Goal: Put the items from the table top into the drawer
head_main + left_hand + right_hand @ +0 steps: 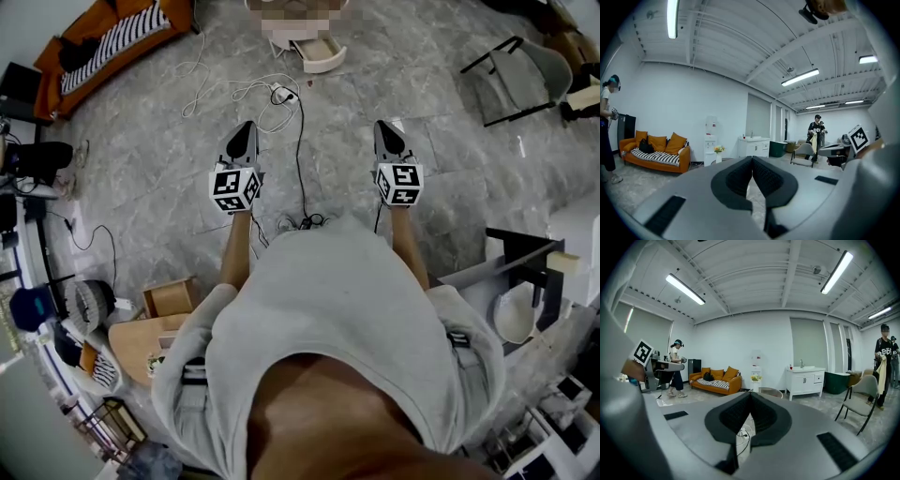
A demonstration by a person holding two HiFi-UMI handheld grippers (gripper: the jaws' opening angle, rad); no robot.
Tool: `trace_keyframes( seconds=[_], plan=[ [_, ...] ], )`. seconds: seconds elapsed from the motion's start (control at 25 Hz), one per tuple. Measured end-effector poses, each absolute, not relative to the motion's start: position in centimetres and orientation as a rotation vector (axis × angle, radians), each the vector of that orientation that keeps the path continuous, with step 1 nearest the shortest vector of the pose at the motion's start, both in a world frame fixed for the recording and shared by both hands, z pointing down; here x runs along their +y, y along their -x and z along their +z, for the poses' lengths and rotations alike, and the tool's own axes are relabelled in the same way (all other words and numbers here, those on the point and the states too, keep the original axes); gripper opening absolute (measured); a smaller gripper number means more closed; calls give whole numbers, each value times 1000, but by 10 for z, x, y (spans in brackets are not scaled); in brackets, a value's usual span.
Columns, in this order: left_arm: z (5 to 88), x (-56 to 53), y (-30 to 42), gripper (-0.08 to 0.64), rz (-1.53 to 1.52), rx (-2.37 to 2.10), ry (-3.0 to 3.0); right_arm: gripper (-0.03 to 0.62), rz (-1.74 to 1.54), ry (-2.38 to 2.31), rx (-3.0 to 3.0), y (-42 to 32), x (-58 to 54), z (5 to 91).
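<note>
Black ribbed pads press together on nothing in both our left gripper and our right gripper. We hold the 2 side by side above the grey stone floor. Past white cables, well ahead, a pale drawer stands open.

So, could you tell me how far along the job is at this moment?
Nothing visibly done. In hand: nothing; left gripper and right gripper are both shut and empty, held out over the floor. All the moving is left, as far as shown.
</note>
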State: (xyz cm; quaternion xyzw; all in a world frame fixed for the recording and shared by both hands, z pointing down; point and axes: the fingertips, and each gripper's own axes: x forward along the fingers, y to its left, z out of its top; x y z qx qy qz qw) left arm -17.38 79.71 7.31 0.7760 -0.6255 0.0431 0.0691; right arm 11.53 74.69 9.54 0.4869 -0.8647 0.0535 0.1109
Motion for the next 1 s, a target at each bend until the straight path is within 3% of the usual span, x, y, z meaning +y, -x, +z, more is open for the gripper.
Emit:
trace_keyframes(
  seconds=[0.4, 1.0],
  plan=[
    [85, 783, 128, 15, 189, -1861, -2340, 23, 195, -1404, -2541, -151, 735, 112],
    [100, 648, 148, 15, 135, -1760, -2397, 23, 165, -1417, -2486, -116, 627, 122]
  ],
)
